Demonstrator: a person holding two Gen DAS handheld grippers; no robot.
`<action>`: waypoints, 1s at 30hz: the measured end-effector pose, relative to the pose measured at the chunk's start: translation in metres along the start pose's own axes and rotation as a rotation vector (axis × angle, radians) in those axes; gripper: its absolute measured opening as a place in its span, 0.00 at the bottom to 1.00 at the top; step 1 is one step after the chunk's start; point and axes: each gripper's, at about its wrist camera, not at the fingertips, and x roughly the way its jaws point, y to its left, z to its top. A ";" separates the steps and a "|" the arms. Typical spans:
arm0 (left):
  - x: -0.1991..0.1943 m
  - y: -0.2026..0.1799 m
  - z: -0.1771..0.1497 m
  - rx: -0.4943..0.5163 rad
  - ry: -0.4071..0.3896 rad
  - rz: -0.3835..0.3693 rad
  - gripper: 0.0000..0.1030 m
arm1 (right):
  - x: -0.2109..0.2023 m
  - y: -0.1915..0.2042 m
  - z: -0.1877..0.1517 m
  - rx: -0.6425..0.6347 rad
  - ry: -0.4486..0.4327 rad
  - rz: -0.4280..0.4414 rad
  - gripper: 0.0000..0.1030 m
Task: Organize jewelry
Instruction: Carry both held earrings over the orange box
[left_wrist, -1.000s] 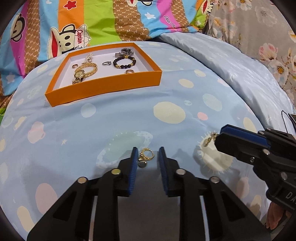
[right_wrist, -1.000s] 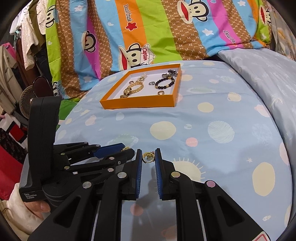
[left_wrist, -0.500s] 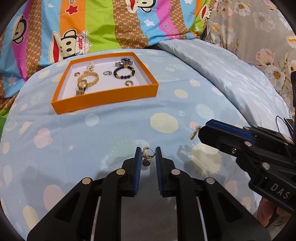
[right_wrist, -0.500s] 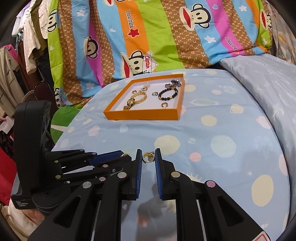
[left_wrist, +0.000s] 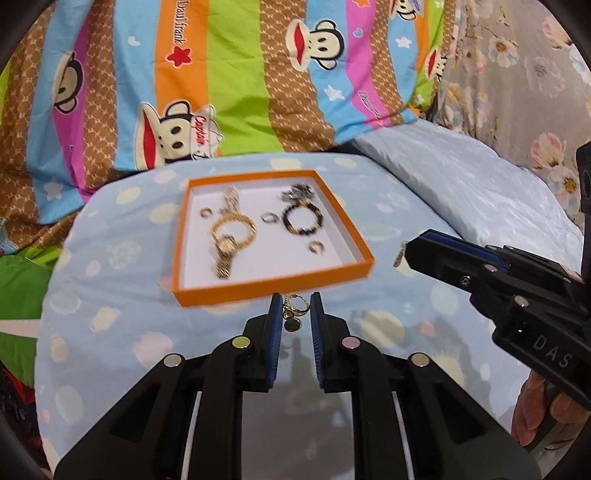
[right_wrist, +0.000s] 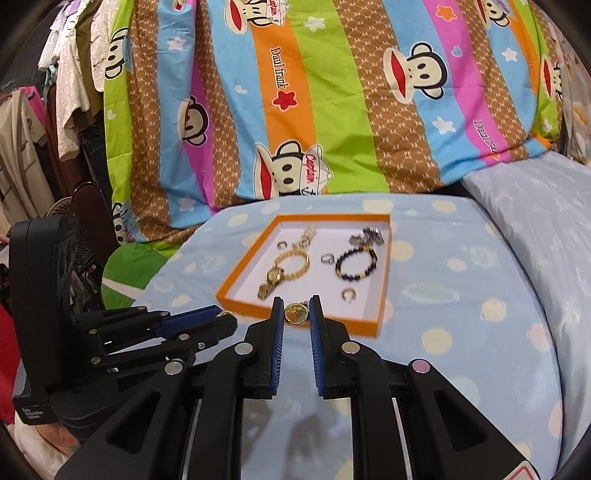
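From the left wrist we read "Captain" and "Daul frank" on the striped monkey quilt (left_wrist: 236, 81) at twelve o'clock, and "DAS" on the right tool's (left_wrist: 404, 251) black body at three o'clock. The orange tray (left_wrist: 273, 286) sits on the pale blue bed (left_wrist: 110, 317) just past our fingertips; it holds a gold watch (left_wrist: 231, 242), a dark bead bracelet (left_wrist: 303, 219), several small rings and a silvery piece at the far side that blur keeps us from naming. Our left tool (left_wrist: 294, 308) stands narrow, its blue pads pinching a gold earring (left_wrist: 295, 306) with a dark round drop. Something small and gold hangs at the right tool's tip, too smeared to read.

From the right wrist the same quilt words show. A white label on the left tool's (right_wrist: 225, 315) body at eight o'clock is too small to read. The right tool (right_wrist: 296, 314) is narrow, clamped on a second gold earring (right_wrist: 296, 313), which sits over the tray's near rim. Hanging clothes (right_wrist: 62, 92) at ten o'clock are cut off by the lens edge.
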 end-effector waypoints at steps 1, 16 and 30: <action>0.001 0.005 0.006 -0.004 -0.010 0.010 0.14 | 0.003 -0.001 0.005 0.001 -0.004 0.001 0.13; 0.066 0.036 0.058 -0.023 -0.010 0.053 0.14 | 0.093 -0.020 0.050 0.053 0.038 0.021 0.13; 0.113 0.046 0.059 -0.040 0.048 0.046 0.14 | 0.143 -0.037 0.037 0.076 0.113 0.018 0.13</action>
